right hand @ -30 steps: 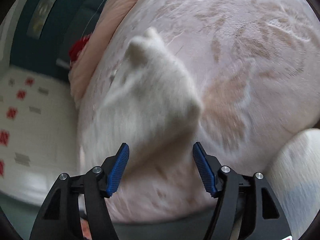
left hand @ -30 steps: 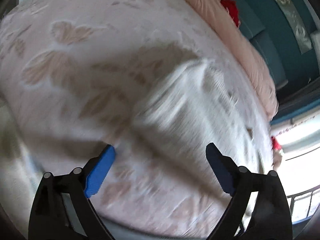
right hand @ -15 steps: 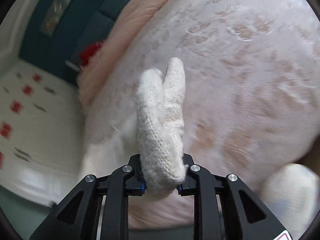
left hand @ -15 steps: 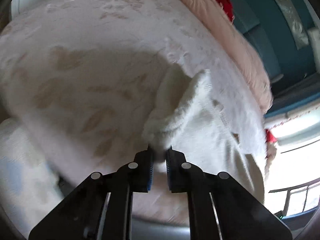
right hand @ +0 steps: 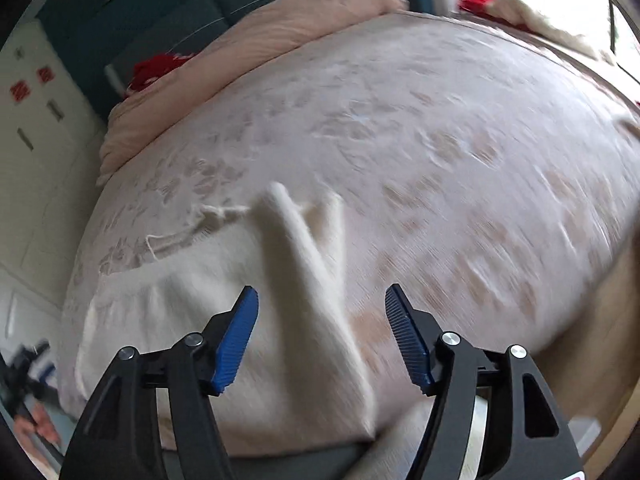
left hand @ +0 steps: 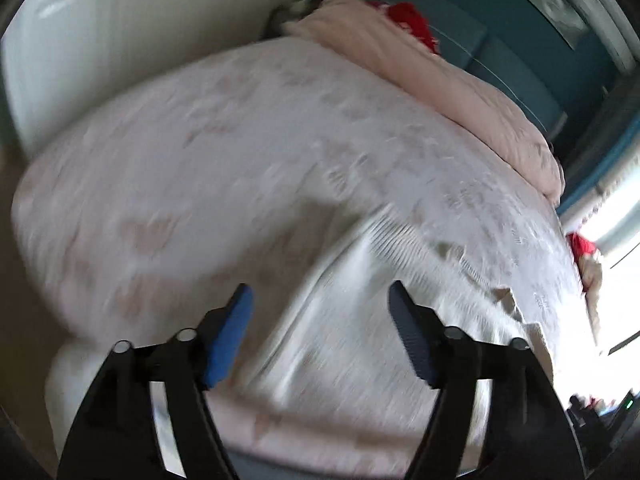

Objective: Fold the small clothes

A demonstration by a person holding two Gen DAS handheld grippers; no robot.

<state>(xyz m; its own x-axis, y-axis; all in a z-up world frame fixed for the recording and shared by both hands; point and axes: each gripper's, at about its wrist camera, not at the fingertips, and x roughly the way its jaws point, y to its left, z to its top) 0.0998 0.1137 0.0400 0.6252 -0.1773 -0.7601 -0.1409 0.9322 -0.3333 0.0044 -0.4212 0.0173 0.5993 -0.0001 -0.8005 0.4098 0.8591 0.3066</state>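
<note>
A cream knitted garment lies on the pink patterned bedspread near the bed's front edge. In the left wrist view my left gripper is open above its left part, holding nothing. In the right wrist view the same garment lies with a raised fold running toward the far side. My right gripper is open over that fold, holding nothing. Both views are motion-blurred.
A rolled pink quilt and a red item lie at the head of the bed against a teal headboard. A white wardrobe stands to the left. A bright window lies on the right.
Both grippers were shut on the cream garment half a second ago. Now both have opened and let it go, and it lies on the bed. Both cameras have pulled back.
</note>
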